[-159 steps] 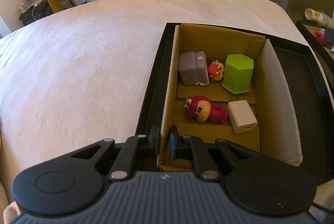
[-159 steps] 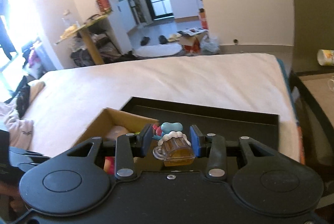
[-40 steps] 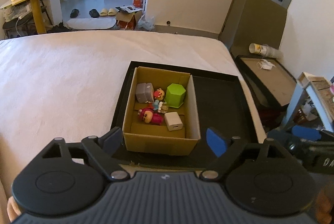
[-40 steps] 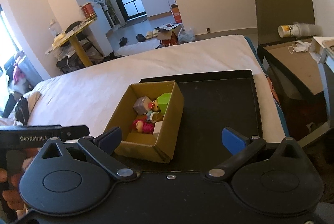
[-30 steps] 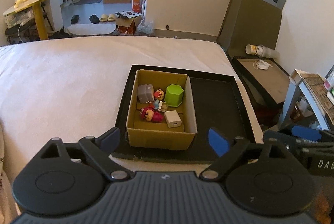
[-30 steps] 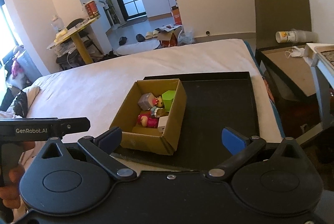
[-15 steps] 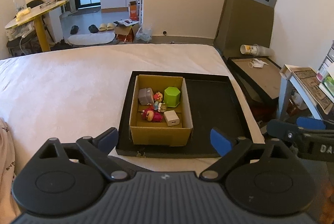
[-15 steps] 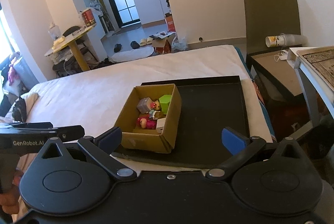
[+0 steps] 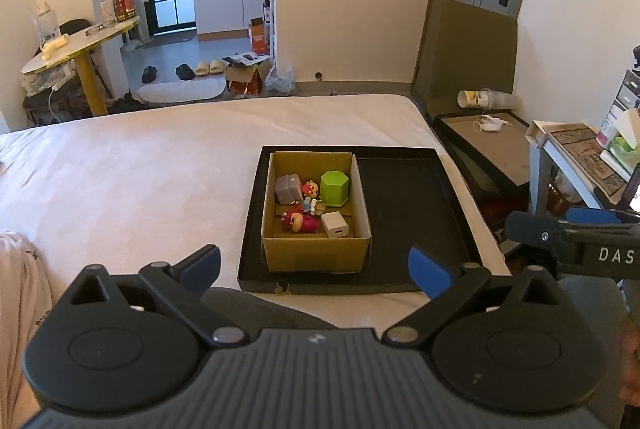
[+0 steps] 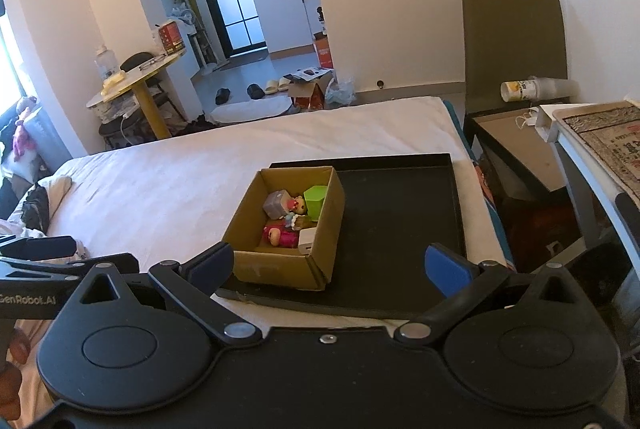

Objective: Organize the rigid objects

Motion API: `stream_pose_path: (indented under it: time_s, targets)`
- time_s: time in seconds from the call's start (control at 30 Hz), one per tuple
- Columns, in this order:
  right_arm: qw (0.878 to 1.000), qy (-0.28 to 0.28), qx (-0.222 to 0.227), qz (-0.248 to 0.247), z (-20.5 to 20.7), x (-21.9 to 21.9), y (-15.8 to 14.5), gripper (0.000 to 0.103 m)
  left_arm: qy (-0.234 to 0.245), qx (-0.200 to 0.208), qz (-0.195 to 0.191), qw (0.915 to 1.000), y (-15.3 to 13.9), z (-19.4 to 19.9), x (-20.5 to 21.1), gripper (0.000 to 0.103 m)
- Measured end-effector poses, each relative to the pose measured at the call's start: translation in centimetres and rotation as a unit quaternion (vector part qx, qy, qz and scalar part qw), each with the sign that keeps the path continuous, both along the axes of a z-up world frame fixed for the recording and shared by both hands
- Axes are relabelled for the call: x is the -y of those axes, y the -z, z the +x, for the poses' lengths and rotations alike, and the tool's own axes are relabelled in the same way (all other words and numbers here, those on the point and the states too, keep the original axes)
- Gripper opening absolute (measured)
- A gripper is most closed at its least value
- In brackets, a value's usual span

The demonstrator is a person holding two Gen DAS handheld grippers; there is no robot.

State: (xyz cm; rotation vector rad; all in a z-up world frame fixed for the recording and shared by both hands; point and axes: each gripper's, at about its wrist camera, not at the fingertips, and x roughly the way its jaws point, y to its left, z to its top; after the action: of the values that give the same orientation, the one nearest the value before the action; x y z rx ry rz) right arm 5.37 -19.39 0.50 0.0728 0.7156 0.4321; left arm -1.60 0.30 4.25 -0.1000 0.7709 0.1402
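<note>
Holding both the left gripper (image 9: 314,265) and right gripper (image 10: 330,267) spread wide and empty, we see the toy-filled box (image 9: 316,249) in the left half of a black tray (image 9: 404,205) on a white bed (image 9: 132,169), kitchen doorway beyond

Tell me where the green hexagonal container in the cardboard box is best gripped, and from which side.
Probably from straight above. The green hexagonal container stands upright in the far right corner of the cardboard box, close to the right wall, with figurines to its left. Closing a tool across two opposite flat faces near the top rim should suit its straight sides.
</note>
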Motion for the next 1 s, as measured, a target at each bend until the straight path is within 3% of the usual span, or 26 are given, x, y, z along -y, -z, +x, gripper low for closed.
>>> stream_pose_path:
  time_s: [0.73, 1.0]
  targets:
    - [1.000, 0.004, 0.013, -0.004, -2.9, -0.2, -0.7, 0.103, -0.003, 0.029, -0.010, 0.9995, -0.7, -3.4, -0.4, 0.100]
    - [1.000, 0.008, 0.010, 0.000, -2.9, -0.4, -0.7, 0.103, -0.008, 0.031, 0.003, 0.9995, -0.8, -3.6, -0.8, 0.100]
